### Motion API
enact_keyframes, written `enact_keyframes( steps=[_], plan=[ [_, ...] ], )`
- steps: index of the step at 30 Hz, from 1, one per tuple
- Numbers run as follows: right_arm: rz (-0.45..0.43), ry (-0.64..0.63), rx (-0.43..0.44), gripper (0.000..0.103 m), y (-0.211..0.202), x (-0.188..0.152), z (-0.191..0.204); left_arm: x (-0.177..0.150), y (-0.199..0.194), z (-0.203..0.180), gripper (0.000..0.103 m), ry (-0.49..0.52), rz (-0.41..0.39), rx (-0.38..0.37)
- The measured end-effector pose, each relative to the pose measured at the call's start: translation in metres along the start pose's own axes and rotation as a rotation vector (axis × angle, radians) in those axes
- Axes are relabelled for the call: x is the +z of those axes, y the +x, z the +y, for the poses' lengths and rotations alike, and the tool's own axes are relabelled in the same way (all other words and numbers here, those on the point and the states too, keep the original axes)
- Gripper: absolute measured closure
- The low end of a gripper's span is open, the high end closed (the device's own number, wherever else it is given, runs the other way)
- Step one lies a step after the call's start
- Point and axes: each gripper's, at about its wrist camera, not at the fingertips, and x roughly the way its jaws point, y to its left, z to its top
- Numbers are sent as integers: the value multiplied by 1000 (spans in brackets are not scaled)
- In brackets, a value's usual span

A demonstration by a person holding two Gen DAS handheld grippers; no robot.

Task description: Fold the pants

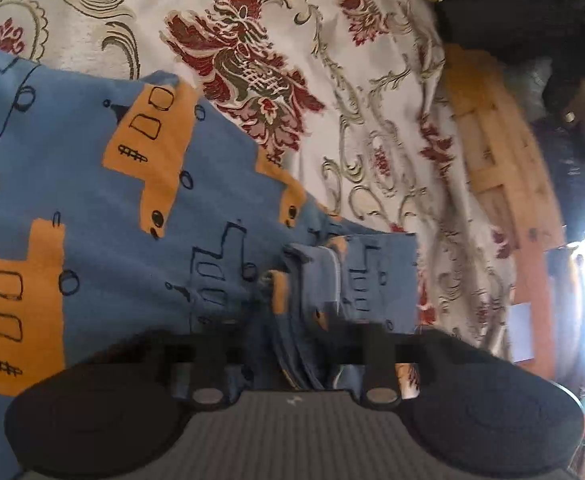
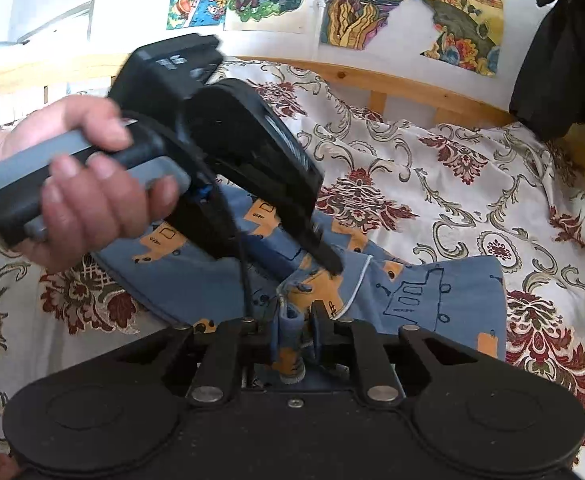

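Blue pants (image 1: 92, 200) printed with orange trucks lie on a floral bedspread. In the left wrist view my left gripper (image 1: 292, 332) is shut on a bunched edge of the pants, with fabric pinched between its black fingers. The right wrist view shows the pants (image 2: 432, 300) spread to the right, and my right gripper (image 2: 298, 340) shut on a fold of blue cloth with a white-piped seam beside it. A hand (image 2: 92, 200) holds the left gripper (image 2: 328, 260) just above, tips down on the pants. The two grippers are very close together.
The cream bedspread (image 2: 452, 180) with red flowers covers the bed. A wooden bed rail (image 2: 372, 80) runs along the wall with colourful posters (image 2: 372, 0). A dark garment (image 2: 564, 60) hangs at the right. The rail (image 1: 484, 140) borders the bedspread (image 1: 372, 80).
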Motion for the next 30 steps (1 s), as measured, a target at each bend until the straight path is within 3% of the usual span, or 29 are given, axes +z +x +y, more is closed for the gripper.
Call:
enact_keyframes(
  steps=[5,18,30],
  plan=[
    [-7,-37,-12,85,-1,0,6,-3,-5,-9,91,75,-27,13],
    [1,-87,0,87,5,15,35,6,-41,-14,92,242,-44,9],
    [13,-45,59,90,24,30,58,12,-67,16,92,231,-79,44]
  ],
)
